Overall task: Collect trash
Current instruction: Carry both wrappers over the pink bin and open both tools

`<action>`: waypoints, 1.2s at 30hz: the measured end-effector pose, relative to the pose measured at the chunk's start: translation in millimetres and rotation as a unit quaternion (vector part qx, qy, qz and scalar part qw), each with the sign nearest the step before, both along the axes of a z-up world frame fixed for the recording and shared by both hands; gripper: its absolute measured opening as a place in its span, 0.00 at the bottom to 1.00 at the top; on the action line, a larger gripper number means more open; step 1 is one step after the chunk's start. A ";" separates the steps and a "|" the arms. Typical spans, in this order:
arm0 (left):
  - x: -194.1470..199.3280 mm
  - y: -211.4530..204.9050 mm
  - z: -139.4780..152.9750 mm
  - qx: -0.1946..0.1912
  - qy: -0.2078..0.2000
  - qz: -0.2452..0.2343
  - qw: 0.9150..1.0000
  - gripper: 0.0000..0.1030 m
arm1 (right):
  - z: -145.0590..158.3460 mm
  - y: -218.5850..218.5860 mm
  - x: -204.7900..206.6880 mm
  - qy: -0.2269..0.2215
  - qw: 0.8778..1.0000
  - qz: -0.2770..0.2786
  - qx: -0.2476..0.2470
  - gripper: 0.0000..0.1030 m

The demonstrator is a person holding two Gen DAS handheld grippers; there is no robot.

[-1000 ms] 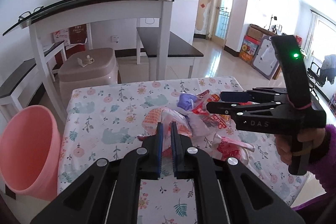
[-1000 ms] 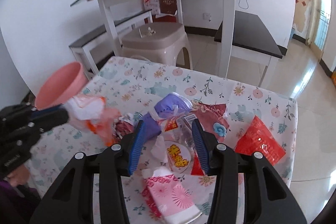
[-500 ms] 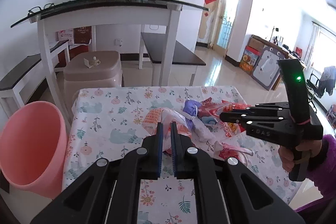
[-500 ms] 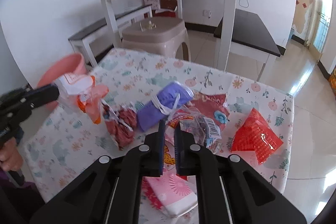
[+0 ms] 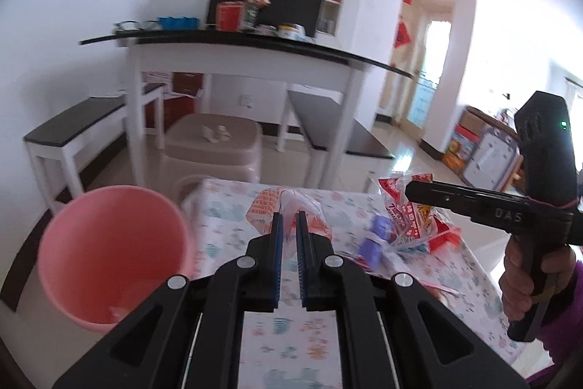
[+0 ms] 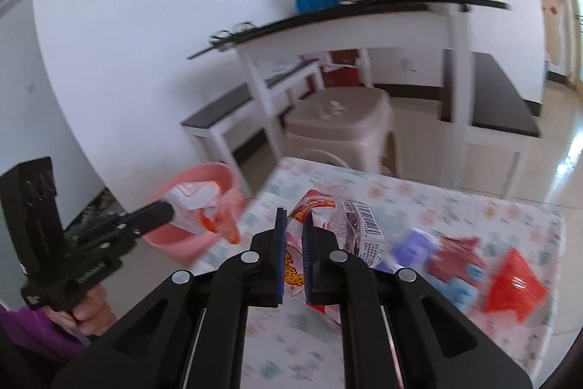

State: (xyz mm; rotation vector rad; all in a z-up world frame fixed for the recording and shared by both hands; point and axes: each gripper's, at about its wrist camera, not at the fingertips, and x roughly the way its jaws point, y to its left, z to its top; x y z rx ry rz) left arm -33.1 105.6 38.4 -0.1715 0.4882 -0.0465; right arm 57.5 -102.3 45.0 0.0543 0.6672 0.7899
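Observation:
My left gripper [image 5: 288,221] is shut on an orange-and-white plastic wrapper [image 5: 266,206] and holds it above the table, right of the pink bin [image 5: 109,257]. In the right wrist view the same wrapper [image 6: 204,206] hangs in front of the bin [image 6: 189,239]. My right gripper [image 6: 294,225] is shut on a red-and-clear snack bag [image 6: 346,221], lifted off the table; it also shows in the left wrist view [image 5: 408,210]. A purple packet [image 5: 375,239], a red packet [image 6: 513,283] and other wrappers lie on the floral tablecloth [image 5: 298,334].
A beige plastic stool [image 5: 215,148] stands beyond the table's far edge. Behind it are a white high table with a black top [image 5: 255,50] and dark benches [image 5: 73,130]. The pink bin stands on the floor at the table's left side.
Both grippers have lifted with their wrappers and swung left toward the pink bin. The right gripper, open a second ago, closed on the snack bag and raised it.

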 end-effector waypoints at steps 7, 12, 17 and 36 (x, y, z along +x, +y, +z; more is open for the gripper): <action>-21.4 64.0 -1.9 -0.011 -0.003 0.080 0.997 0.06 | 3.7 81.2 -1.4 0.000 0.998 0.065 0.015 0.08; -33.7 101.0 -12.6 -0.018 0.008 0.122 0.992 0.06 | -2.4 135.5 -2.9 0.008 0.995 0.102 0.015 0.08; -38.6 129.3 -26.3 -0.029 0.023 0.151 0.988 0.06 | -14.2 183.3 -3.0 0.017 0.991 0.134 0.002 0.08; -30.7 146.6 -55.2 -0.023 0.059 0.176 0.982 0.14 | -58.4 234.1 5.7 0.080 0.985 0.147 -0.033 0.26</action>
